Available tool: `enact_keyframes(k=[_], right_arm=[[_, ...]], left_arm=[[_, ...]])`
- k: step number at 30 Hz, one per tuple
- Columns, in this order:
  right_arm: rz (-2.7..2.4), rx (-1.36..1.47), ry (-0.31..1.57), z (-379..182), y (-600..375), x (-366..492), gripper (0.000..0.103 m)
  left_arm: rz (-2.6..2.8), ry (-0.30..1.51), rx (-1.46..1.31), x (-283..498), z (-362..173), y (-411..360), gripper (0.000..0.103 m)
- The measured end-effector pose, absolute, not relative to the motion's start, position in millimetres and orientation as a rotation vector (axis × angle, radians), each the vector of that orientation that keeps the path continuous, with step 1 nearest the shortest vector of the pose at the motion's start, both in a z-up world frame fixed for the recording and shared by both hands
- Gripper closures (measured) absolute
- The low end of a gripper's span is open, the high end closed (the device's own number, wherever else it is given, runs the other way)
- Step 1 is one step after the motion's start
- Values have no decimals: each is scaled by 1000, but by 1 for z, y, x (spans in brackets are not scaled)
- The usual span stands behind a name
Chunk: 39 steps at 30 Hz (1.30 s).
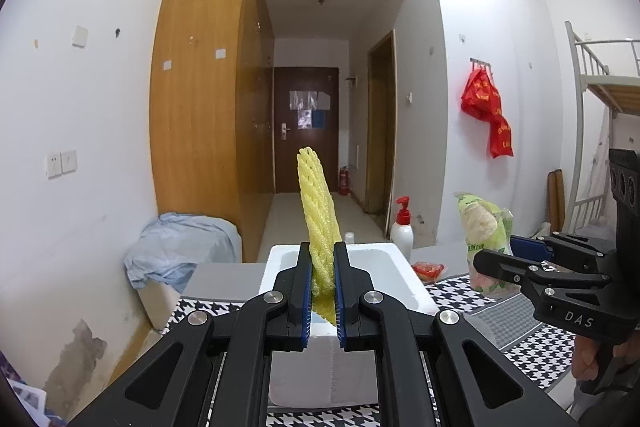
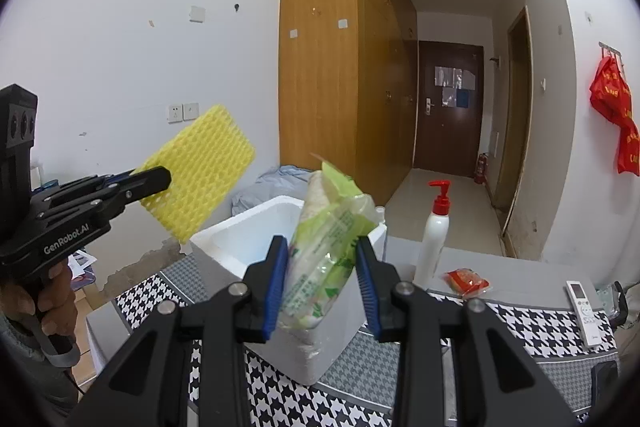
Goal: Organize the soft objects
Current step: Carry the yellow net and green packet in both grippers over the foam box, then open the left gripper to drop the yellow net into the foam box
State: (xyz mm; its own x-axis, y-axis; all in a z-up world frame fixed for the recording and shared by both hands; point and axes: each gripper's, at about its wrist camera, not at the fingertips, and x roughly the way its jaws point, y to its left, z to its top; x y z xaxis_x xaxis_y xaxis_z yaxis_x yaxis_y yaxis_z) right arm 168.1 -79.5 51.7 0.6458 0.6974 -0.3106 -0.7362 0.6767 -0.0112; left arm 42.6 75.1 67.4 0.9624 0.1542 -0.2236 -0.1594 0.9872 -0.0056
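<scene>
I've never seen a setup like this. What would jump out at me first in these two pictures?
Probably the bright yellow foam net, pinched in the left gripper and held in the air above the white foam box. Next, the green and white plastic packet, clamped in the right gripper just in front of that box. Behind them, red bags hang on the white wall at the right.

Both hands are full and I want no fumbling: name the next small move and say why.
Probably lower the left hand-held gripper, shut on the yellow foam net, into the open white foam box right below it. The right hand-held gripper holds its green packet above the box too.
</scene>
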Motion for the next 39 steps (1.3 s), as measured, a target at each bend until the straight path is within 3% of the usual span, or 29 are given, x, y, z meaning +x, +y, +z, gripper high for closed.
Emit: enact_keyframes(k=[39], right_arm=[[745,-139,345,53,-39,192,64]], left_arm=[[68,409,-65,131,47,109,93]])
